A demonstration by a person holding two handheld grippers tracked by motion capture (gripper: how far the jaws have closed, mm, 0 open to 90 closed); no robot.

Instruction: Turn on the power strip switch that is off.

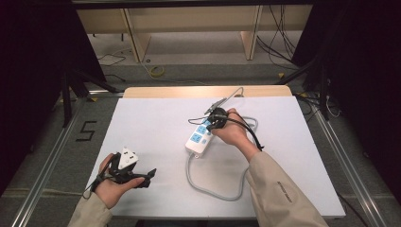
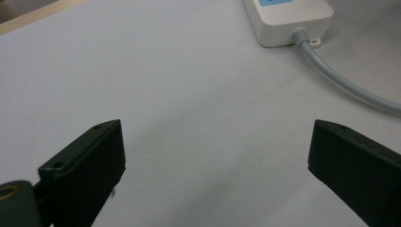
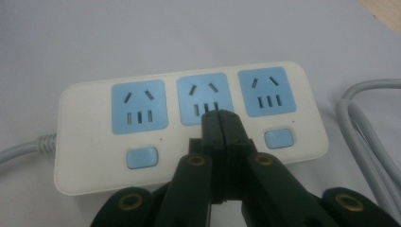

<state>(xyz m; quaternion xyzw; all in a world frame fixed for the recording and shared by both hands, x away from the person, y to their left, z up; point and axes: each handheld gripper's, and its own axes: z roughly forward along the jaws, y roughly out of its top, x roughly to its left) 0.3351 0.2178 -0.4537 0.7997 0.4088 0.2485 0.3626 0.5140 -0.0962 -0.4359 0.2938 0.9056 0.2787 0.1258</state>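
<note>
On the white table sheet (image 1: 156,127), the white three-socket power strip with blue faces (image 3: 189,125) lies mid-table, where the closed, empty right gripper (image 3: 221,118) should be pressed squarely onto the middle switch, while the left gripper (image 2: 215,161) is held open.

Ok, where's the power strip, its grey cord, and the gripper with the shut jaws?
power strip (image 3: 85,101): right gripper view, white top at its left end.
grey cord (image 2: 331,75): left gripper view, stretch just past the strip.
right gripper (image 3: 221,118): right gripper view, tips of its closed jaws.
</note>
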